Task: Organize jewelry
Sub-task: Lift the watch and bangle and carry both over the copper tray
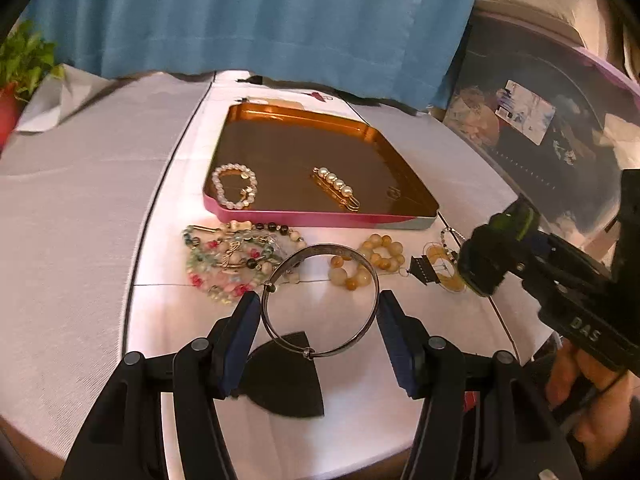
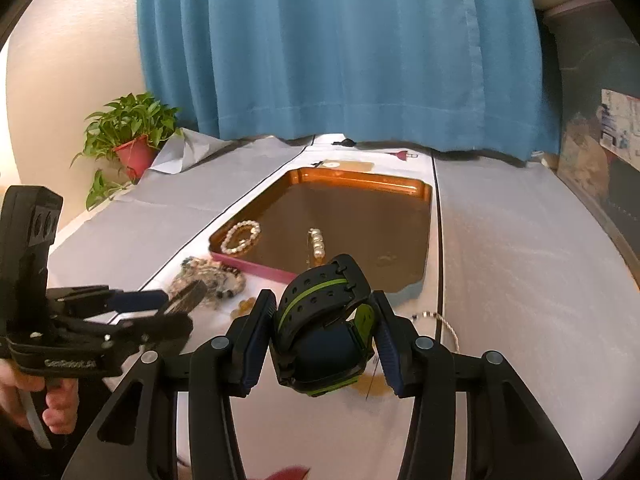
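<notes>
The thin silver metal bangle [image 1: 320, 300] sits clamped across its width between the blue pads of the left gripper [image 1: 318, 312], its ring facing the camera and raised off the white tablecloth [image 1: 80, 240]. In the right wrist view the black sports watch with a green stripe [image 2: 324, 320] is gripped on its curled strap between the pads of the right gripper [image 2: 324, 320], which press it on both sides.

The move ahead turns on the shallow rectangular tin tray with a copper-coloured inside and pink outer wall [image 1: 320, 222]. It lies straight ahead of both sets of fingers, its near long wall running across the left view, just beyond a row of loose pieces. The bangle's plane is upright, so it likely has to tip flat to rest in the tray. The left hand looks slightly nearer the tray's left half, where a white pearl bracelet [image 1: 234, 186] lies; a gold pin with pearls [image 1: 336, 188] lies mid-tray.

Still outside the tray are a heap of mixed bead bracelets [image 1: 232, 264], a yellow stone bead bracelet [image 1: 368, 262] and a small black charm [image 1: 422, 270].

Readable writing: "DAS" on the right gripper's body, and what appears to be "GenRobot.ai" on the left gripper [image 2: 176, 304].
</notes>
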Demonstrator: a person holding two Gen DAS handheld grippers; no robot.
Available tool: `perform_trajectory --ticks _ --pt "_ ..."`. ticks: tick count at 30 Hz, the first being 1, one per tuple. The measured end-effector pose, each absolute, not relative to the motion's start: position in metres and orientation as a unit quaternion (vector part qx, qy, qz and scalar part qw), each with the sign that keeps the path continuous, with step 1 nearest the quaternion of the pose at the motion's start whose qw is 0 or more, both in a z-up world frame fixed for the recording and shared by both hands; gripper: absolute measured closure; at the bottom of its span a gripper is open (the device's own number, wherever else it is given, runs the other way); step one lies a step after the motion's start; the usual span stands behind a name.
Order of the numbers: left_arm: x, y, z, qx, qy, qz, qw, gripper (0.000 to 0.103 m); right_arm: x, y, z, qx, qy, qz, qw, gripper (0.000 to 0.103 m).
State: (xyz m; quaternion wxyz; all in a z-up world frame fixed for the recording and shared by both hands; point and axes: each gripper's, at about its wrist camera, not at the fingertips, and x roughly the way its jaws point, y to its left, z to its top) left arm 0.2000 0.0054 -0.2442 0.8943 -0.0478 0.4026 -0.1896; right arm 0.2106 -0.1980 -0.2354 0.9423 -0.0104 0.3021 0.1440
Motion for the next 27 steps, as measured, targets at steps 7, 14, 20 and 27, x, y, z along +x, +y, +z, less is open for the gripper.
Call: perform_trajectory --ticks 7,14,20,27 --pt "0.157 0.007 -0.197 -0.026 0.351 -0.181 0.918 0.048 0.168 -0.183 -0.211 0.009 0.295 0.139 0.945 0.055" --pt "0.128 0.016 -0.134 -0.024 0.288 -0.174 0.942 0.048 0.131 -0.165 -0.158 -0.007 0.251 0.152 0.956 0.055" --pt "0.107 0.012 -0.089 0.001 0.221 -0.17 0.96 0.047 0.107 -0.156 -0.114 -0.02 0.21 0.16 0.964 0.055" --pt "0.108 0.016 -0.076 -0.009 0.199 -0.177 0.964 0.047 0.104 -0.146 -0.092 -0.034 0.188 0.171 0.967 0.055"
